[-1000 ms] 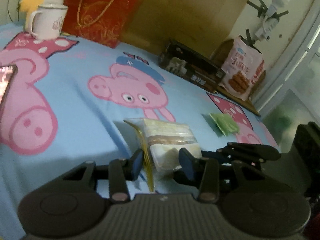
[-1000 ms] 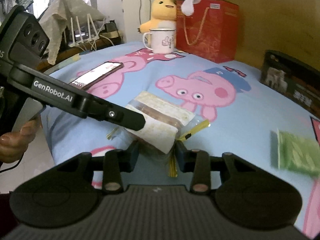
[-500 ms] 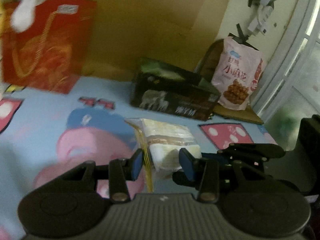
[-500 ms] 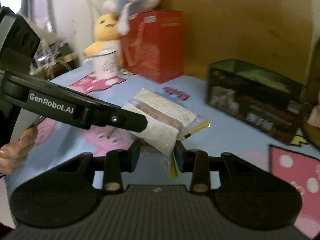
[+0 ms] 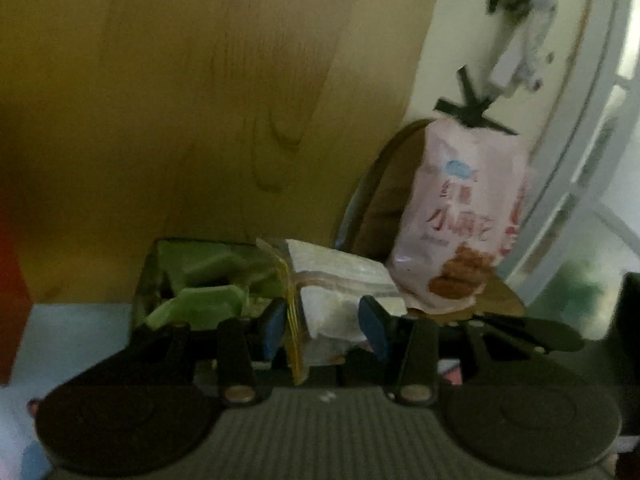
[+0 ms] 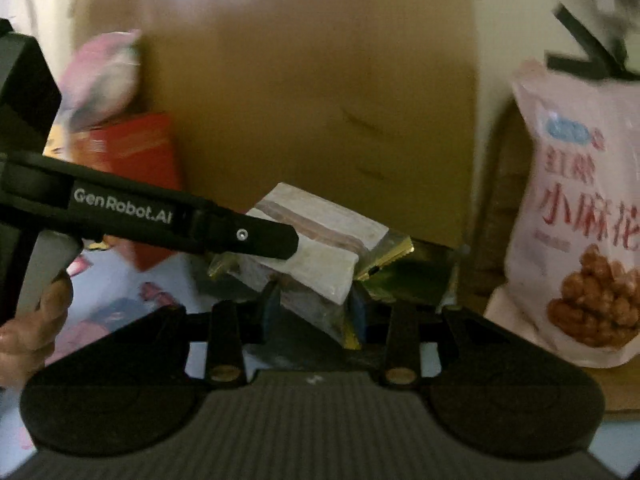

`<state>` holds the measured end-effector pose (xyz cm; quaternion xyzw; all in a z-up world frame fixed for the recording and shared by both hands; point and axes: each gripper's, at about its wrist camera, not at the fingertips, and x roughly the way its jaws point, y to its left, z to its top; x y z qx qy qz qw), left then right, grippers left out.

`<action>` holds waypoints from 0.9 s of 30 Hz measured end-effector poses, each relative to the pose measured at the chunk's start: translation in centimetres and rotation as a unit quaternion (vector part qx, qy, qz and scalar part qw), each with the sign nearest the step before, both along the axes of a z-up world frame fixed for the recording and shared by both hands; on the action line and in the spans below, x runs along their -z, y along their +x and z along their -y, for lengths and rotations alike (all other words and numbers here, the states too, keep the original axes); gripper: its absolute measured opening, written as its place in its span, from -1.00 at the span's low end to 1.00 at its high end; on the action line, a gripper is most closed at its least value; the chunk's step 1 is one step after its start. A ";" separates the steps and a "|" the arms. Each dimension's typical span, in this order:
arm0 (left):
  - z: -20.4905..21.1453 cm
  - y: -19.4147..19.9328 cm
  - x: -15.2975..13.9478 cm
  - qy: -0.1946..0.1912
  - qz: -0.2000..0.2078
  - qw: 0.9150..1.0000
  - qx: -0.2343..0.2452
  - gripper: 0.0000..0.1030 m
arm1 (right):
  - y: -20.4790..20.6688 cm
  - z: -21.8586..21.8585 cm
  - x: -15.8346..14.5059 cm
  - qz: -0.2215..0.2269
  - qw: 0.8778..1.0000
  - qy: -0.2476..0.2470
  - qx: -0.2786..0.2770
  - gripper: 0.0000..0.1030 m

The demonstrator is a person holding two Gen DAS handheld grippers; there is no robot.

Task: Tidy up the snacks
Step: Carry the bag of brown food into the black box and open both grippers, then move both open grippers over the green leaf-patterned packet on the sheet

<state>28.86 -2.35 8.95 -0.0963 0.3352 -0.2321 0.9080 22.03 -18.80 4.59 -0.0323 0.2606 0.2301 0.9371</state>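
Note:
A clear zip bag of wafer snacks (image 5: 340, 276) with a yellow seal hangs in the air, gripped from two sides. My left gripper (image 5: 323, 326) has the bag between its blue pads, and its jaws are opening slightly while the pads still touch it. My right gripper (image 6: 316, 312) is shut on the same snack bag (image 6: 320, 240) from the other side. The left gripper's black finger (image 6: 240, 234) crosses the right wrist view onto the bag. Just beyond and below sits an open dark box (image 5: 152, 280) holding green packets (image 5: 200, 304).
A pink bag of fried twists (image 6: 576, 220) leans upright at the right, close to the box. A wooden headboard (image 5: 200, 100) fills the back. A red gift bag (image 6: 136, 168) stands to the left. A person's hand (image 6: 36, 320) grips the left handle.
Both grippers have carried the snack bag across the bed toward the headboard, up to the dark box. The mug, phone and pig-print sheet have slid out of view.

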 end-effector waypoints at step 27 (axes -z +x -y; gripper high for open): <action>-2.8 -18.4 7.5 -0.079 -0.124 0.989 0.007 -0.24 | -15.2 5.5 5.1 -0.148 0.975 0.165 0.032 -0.33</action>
